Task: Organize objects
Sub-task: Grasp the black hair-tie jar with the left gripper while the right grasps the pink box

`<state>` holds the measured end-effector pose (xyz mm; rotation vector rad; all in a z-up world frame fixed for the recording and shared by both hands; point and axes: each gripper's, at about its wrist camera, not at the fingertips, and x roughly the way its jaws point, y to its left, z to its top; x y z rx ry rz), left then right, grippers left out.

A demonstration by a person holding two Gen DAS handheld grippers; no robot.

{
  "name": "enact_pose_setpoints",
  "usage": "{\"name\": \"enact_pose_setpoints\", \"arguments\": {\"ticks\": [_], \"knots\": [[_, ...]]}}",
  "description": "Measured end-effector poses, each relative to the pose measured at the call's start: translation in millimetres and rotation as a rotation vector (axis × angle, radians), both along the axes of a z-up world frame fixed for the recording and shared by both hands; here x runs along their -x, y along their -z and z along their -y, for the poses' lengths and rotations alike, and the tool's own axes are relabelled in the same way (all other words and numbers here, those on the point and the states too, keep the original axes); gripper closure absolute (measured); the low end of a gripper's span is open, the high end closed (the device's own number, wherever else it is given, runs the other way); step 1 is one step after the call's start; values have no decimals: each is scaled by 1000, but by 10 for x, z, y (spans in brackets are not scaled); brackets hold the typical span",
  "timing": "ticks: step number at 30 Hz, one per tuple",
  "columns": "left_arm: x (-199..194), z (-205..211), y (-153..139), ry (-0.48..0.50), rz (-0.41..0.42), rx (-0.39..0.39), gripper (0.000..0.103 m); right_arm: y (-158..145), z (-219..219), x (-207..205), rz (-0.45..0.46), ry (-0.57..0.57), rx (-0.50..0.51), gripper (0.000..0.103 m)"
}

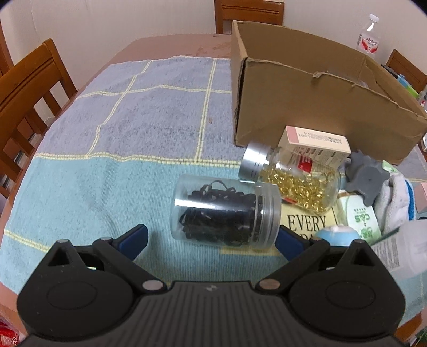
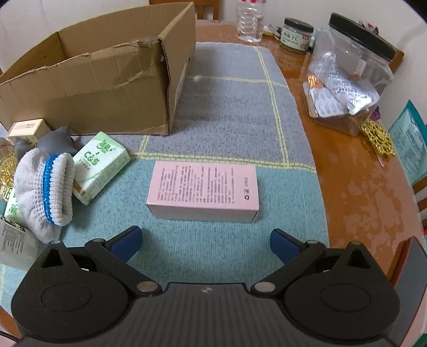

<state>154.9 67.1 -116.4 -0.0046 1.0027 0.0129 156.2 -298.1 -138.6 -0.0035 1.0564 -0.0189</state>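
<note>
My left gripper [image 1: 212, 241] is open. A clear jar of black hair ties [image 1: 224, 213] lies on its side just ahead of its fingertips, untouched. Behind it lies a silver-lidded bottle of gold capsules [image 1: 296, 178] and a small pink-and-white box [image 1: 316, 145]. My right gripper [image 2: 205, 241] is open, with a pink box [image 2: 204, 190] lying flat on the mat just ahead of it. An open cardboard box [image 1: 320, 98] stands at the back; it also shows in the right wrist view [image 2: 90, 80].
A grey toy [image 1: 367, 176], white-and-blue sock [image 2: 46, 186] and green tissue packs [image 2: 100, 164] lie in a pile between the grippers. A clear bag of pill blisters [image 2: 344, 85], a dark-lidded jar [image 2: 297, 33] and a water bottle [image 2: 249, 21] stand at the right. Wooden chairs [image 1: 29, 90] surround the table.
</note>
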Motion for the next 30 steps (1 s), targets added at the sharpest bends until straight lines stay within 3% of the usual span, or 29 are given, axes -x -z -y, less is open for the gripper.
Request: {"name": "enact_pose_setpoints", "arguments": {"ticks": [13, 19, 27, 30], "knots": [[-115, 102, 115, 1, 37, -40, 6, 26, -37, -156, 54, -30, 0, 0], [-131, 100, 96, 16, 35, -29, 15, 16, -65, -204, 42, -29, 5, 0], [-144, 85, 61, 35, 34, -8, 27, -39, -66, -236, 23, -23, 0, 17], [-141, 81, 59, 40, 26, -4, 28, -53, -47, -254, 13, -21, -7, 18]]}}
